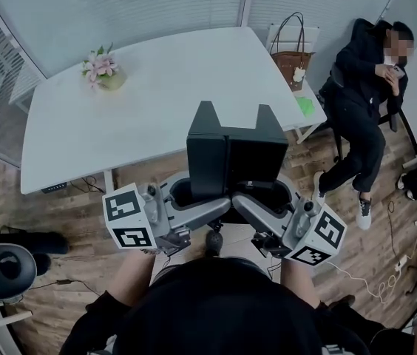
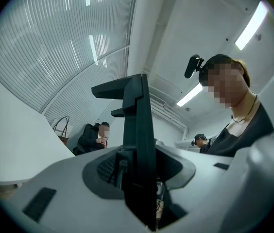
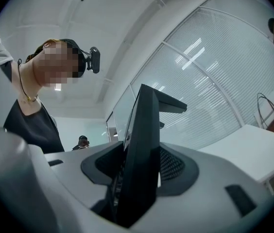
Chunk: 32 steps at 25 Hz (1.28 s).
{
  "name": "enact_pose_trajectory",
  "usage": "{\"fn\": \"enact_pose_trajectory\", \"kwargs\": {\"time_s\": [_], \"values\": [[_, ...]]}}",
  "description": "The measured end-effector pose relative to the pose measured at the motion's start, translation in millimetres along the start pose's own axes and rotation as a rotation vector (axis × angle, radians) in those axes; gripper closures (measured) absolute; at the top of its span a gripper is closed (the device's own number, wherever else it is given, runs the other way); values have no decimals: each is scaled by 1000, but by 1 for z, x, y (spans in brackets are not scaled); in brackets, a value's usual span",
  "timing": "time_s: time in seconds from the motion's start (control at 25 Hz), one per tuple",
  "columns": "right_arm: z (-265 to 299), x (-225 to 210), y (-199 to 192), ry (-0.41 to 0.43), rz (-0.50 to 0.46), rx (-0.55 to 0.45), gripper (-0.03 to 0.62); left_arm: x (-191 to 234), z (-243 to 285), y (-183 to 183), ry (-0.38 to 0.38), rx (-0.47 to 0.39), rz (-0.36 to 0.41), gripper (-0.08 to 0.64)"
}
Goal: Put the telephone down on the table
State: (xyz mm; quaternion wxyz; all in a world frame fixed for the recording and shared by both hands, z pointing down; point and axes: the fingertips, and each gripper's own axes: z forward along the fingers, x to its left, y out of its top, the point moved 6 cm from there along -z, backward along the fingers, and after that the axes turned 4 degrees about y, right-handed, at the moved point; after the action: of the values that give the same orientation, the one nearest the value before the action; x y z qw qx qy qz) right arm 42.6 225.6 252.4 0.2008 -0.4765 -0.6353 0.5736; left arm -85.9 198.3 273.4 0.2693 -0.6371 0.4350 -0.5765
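Telephone [image 1: 234, 157]: black, two prongs on top, held in air, just short of desk [image 1: 157, 102] near edge, not resting on it. Head view alone shows desk and flower pot [image 1: 103, 71] at far left corner. Gripper views show telephone only edge-on, as thin dark slab. Lower body buried in grey jaws; keypad not discernible. Left tongs [image 1: 186, 194] clamp its left side, right tongs [image 1: 271, 198] its right side; telephone sits between them.

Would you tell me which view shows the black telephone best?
The head view: the telephone shows in outline from above, held between the left gripper and the right gripper. Each gripper view shows only a dark edge-on slab between its jaws.
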Motion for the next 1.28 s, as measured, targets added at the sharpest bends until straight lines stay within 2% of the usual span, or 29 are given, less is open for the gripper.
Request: {"fn": "enact_pose_trajectory", "kwargs": {"time_s": [0.36,0.6,0.8,1.28], "values": [[-2,-23,6,34,20,1,380,12,15,2,40,-19,-16,370],[-2,-23,8,31,18,-14,381,11,16,7,36,2,10,370],[0,-24,11,0,16,-20,382,15,19,12,11,17,0,370],[-12,-24,12,-9,24,-30,382,11,27,6,10,28,-9,370]]}}
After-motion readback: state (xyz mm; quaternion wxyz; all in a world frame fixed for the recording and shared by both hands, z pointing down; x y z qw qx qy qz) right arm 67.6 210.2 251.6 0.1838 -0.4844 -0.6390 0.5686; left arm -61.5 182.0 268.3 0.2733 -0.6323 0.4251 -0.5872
